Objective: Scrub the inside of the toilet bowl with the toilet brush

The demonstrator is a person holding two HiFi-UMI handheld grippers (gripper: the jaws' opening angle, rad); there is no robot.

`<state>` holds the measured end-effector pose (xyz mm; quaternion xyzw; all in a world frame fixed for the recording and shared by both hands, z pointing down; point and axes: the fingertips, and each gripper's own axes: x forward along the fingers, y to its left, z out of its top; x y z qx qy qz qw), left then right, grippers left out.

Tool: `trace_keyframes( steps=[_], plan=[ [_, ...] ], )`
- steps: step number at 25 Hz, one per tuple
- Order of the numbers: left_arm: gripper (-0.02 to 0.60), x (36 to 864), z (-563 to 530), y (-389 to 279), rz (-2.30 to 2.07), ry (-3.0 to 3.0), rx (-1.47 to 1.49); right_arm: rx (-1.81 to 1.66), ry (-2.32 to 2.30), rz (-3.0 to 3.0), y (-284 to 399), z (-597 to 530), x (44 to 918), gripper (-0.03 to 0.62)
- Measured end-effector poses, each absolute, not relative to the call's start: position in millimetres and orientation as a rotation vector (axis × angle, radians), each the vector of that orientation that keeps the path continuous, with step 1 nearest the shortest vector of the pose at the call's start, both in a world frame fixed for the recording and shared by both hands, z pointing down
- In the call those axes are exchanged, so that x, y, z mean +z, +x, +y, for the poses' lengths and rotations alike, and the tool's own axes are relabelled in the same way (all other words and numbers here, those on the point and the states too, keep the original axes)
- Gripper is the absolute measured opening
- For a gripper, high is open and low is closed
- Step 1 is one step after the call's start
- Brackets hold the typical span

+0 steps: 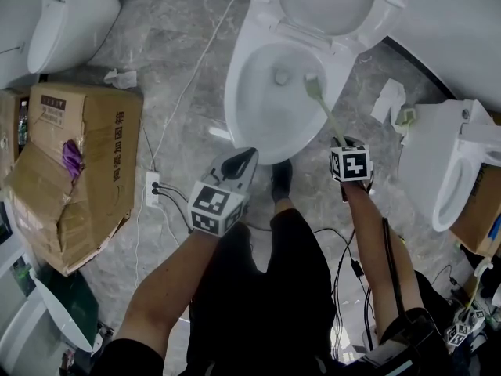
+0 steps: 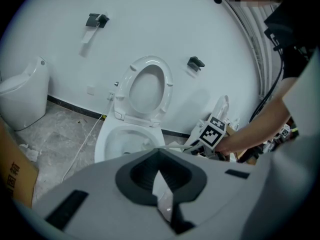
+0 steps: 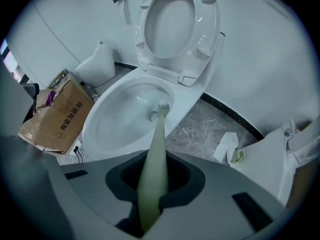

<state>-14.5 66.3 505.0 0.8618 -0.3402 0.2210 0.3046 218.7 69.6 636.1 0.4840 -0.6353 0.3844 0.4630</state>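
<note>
Right gripper (image 3: 150, 196) clamped on the pale green plastic toilet brush (image 3: 155, 144), brush head inside the white ceramic toilet bowl (image 1: 235, 110)
In the upper centre of the head view the bristle head rests against the bowl's inner wall, just beside the drain opening; the left gripper (image 2: 162, 186) hangs at lower centre, jaws together on nothing. The brush is probably light and fairly stiff, with a smooth tapered handle that may twist in the jaws; grip it at the thicker rear end, as now
</note>
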Motion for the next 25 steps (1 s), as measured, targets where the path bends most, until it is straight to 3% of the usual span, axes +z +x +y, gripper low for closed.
trace_keyframes(
  steps=[25],
  plan=[
    [0.010, 502.0, 84.8, -47.8, -0.937, 2.272, 0.596, 0.920, 1.019, -1.612, 170.8, 149.4, 629.8, 0.061]
  ],
)
